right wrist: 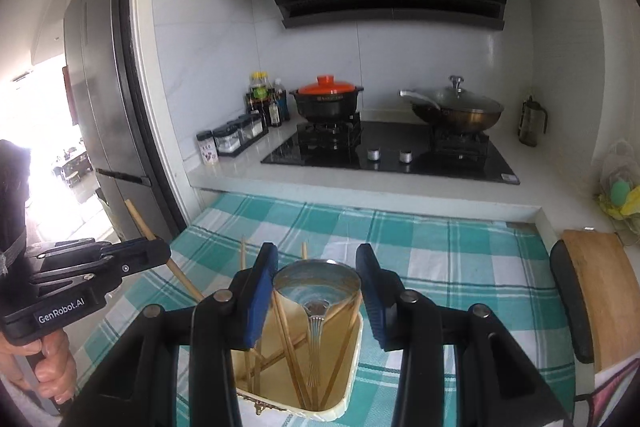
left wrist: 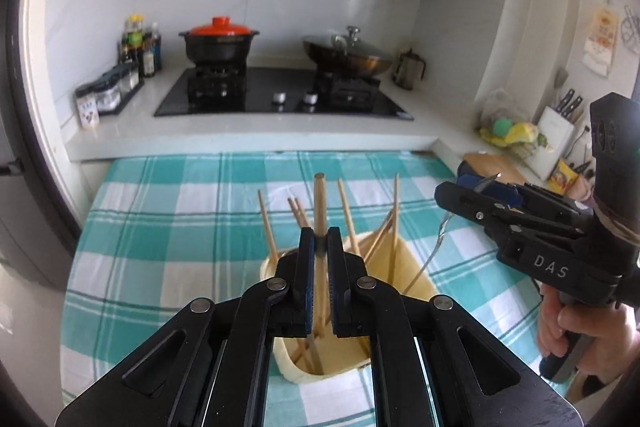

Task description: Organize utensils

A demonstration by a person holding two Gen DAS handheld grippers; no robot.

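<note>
The left gripper [left wrist: 319, 247] clamps a chopstick [left wrist: 319, 203] at mid-frame. The right gripper [right wrist: 316, 283] grasps a spoon [right wrist: 314, 331], bowl up, handle down. Both hang over the cream holder [right wrist: 352, 379] at lower centre; each should probably descend straight before letting go.

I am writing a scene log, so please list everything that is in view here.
utensil holder: one, cream, on checked cloth
loose chopsticks: several, wooden, standing in holder
held chopstick: one, wooden, in left jaws
spoon: one, metal, in right jaws, handle down in holder
clay pot: one, black, orange lid, on stove
wok: one, dark, glass lid, on stove
left gripper: one, black, shut on chopstick
right gripper: one, black, shut on spoon
</note>
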